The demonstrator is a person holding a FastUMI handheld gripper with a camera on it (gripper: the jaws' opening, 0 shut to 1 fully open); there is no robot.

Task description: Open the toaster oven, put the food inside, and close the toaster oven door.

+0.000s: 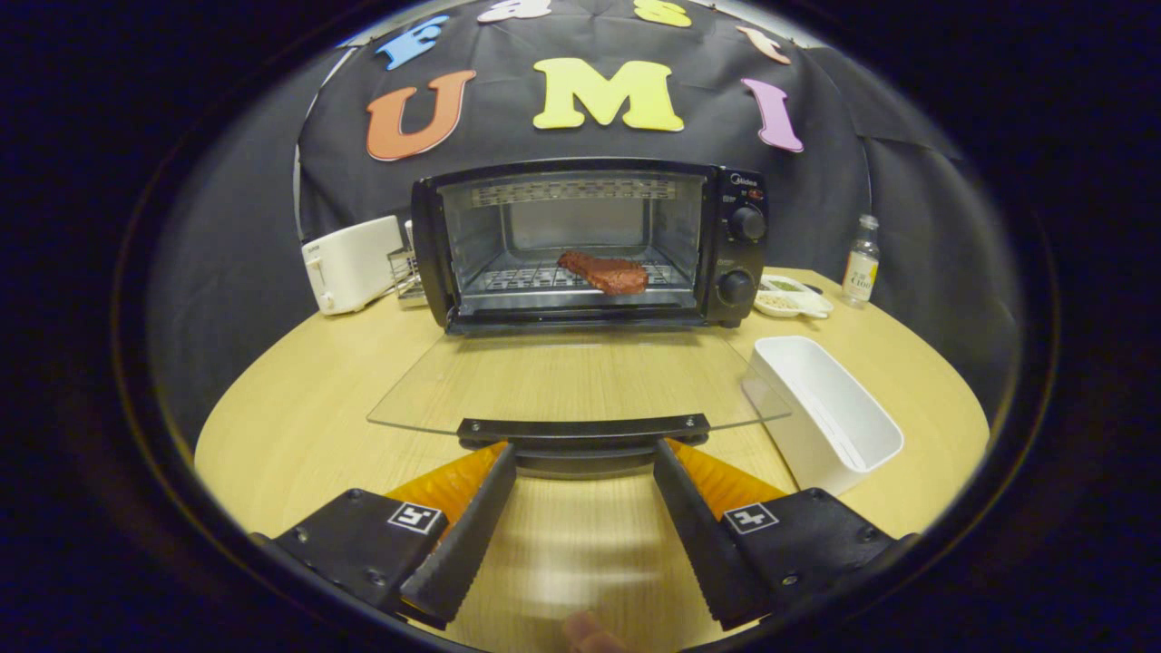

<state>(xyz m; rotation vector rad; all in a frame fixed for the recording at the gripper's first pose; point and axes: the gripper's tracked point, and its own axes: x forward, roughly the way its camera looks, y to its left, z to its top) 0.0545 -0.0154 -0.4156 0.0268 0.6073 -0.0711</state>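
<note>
A black toaster oven stands at the back of the round wooden table. Its glass door lies folded down flat toward me, with the dark handle along its near edge. A reddish-brown piece of meat rests on the wire rack inside the oven. My gripper is open, its fingertips just below the door handle, one on either side of the handle's middle. Nothing is held between the fingers.
A white rectangular tub stands right of the door. Behind it are a small white dish and a small bottle. A white toaster stands left of the oven. A fingertip shows below the fingers.
</note>
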